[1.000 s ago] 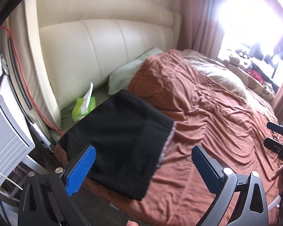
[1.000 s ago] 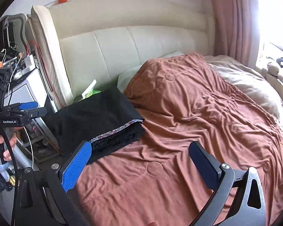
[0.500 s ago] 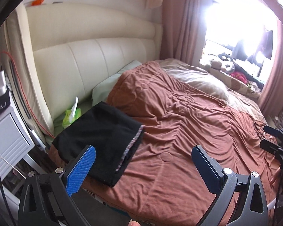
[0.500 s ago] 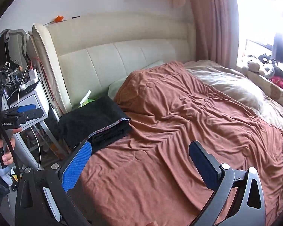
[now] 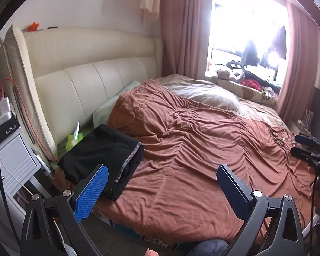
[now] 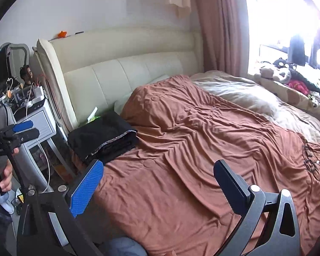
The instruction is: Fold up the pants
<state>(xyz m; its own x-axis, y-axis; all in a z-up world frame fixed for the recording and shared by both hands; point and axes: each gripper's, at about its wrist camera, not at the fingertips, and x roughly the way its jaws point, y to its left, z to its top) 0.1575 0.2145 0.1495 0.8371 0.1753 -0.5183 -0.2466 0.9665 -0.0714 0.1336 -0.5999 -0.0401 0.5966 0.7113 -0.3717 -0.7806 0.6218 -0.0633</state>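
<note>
Folded black pants (image 5: 100, 149) lie as a compact stack on the near head-end corner of the bed (image 5: 192, 170), on the brown coverlet (image 5: 202, 149), close to the cream headboard (image 5: 85, 85) and just beside a green tissue pack (image 5: 73, 138). A bedside cabinet (image 5: 12, 162) stands off that corner.

Left tool (image 5: 160, 189): both fingers spread wide, nothing between them, held well back from the bed. Right tool (image 6: 157, 187): likewise wide open and empty, also clear of the cloth. In the right wrist view the left tool appears at the far left edge, gripped by a hand (image 6: 2, 170).

Step in hand, as judged: the folding itself looks complete, since the garment sits as a layered rectangle with no loose leg trailing. If anything remains, it calls for little more than squaring the stack or shifting it in from the mattress edge; either would need a tool brought down to the exposed fold.

Orientation: the stack's long axis runs roughly from the headboard toward the near side of the bed. Its layered edge, marked by a pale speckled trim (image 5: 131, 155), faces the middle of the bed; the smooth side faces the cabinet.
</note>
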